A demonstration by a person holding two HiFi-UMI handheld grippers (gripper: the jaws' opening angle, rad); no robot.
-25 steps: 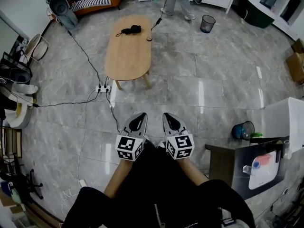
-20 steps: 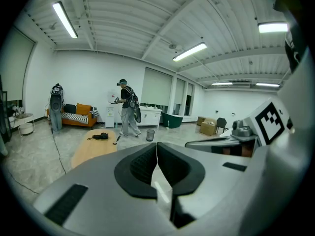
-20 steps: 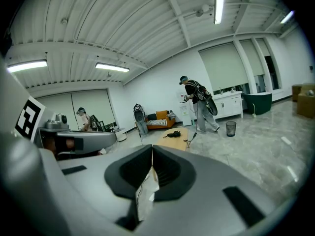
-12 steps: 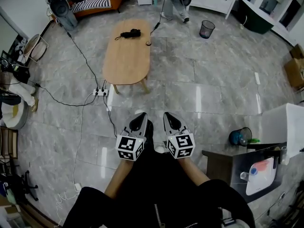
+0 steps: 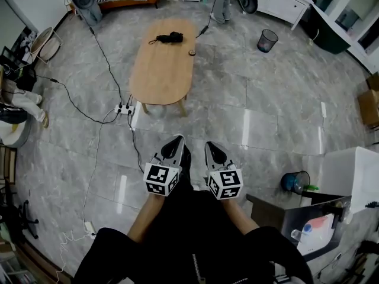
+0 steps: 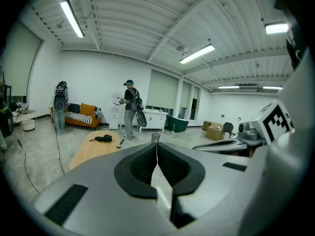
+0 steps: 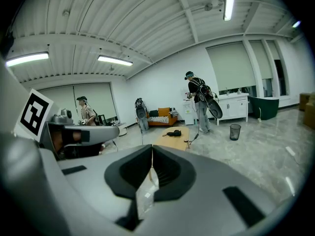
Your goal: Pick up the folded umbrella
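Because the folded umbrella [image 5: 167,38] lies at the far end of the oval wooden table [image 5: 159,78], well out of reach, the left gripper [image 5: 175,144] and right gripper [image 5: 212,147] are carried side by side, jaws pressed together and empty, likely just for the approach.

An oval wooden table [image 5: 161,76] stands at twelve o'clock on the grey marble-look floor [image 5: 254,105]. A small dark round thing [image 5: 192,52], perhaps a lid, lies near its far right edge. A white power strip [image 5: 125,108] lies at eleven o'clock, by the table's near left leg. A mesh wastebasket [image 5: 267,40] stands at one o'clock. Farther back, a person [image 5: 222,2] stands near a white cabinet [image 5: 283,2]. An orange sofa [image 6: 87,110] sits far off at eleven o'clock. A blue bin [image 5: 294,181] sits at three o'clock, beside a dark side table [image 5: 273,209].
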